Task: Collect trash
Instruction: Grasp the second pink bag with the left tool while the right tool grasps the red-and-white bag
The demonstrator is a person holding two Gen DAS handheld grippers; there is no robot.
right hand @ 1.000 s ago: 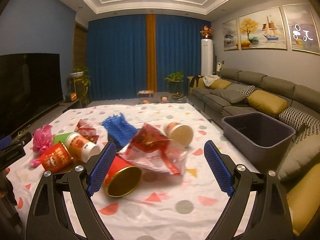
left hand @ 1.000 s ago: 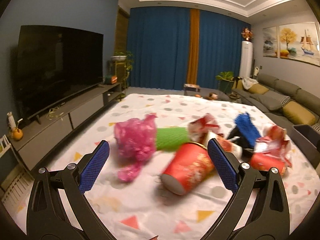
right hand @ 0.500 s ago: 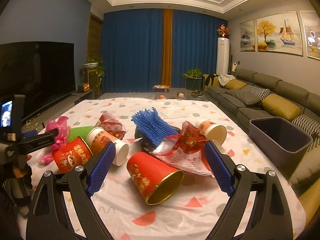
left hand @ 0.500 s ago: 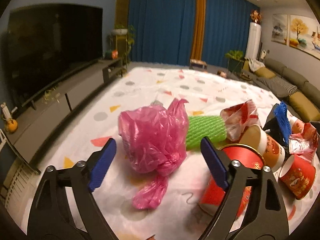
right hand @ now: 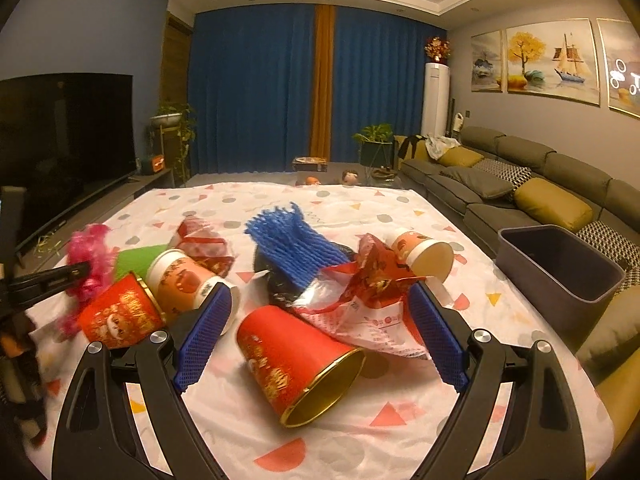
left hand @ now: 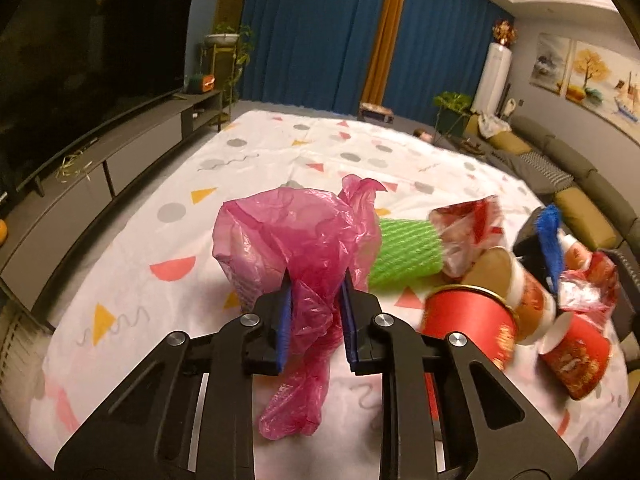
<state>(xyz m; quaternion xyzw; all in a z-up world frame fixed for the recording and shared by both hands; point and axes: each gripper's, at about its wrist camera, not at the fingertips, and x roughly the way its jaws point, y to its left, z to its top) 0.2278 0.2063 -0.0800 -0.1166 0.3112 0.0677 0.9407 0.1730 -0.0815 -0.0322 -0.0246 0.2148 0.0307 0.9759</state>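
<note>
My left gripper (left hand: 316,292) is closing its jaws on the neck of a crumpled pink plastic bag (left hand: 296,236), and the blue pads pinch the film. The bag rests on the patterned sheet (left hand: 280,152), with a green foam net (left hand: 408,252) just right of it. In the right wrist view the pink bag (right hand: 86,248) shows at far left. My right gripper (right hand: 318,292) is open, one finger on each side of a red paper cup (right hand: 296,356) lying on its side, not touching it. Behind it lie a red wrapper (right hand: 376,276) and a blue foam net (right hand: 296,240).
Several more paper cups (right hand: 188,280) lie in the pile. A dark grey bin (right hand: 540,276) stands open at the sheet's right edge, against the sofa (right hand: 520,192). A TV (left hand: 80,72) on a low cabinet runs along the left.
My left gripper moved in over the pink bag and narrowed from wide open to a pinch on it. My right gripper drew closer to the red cup, still open.
</note>
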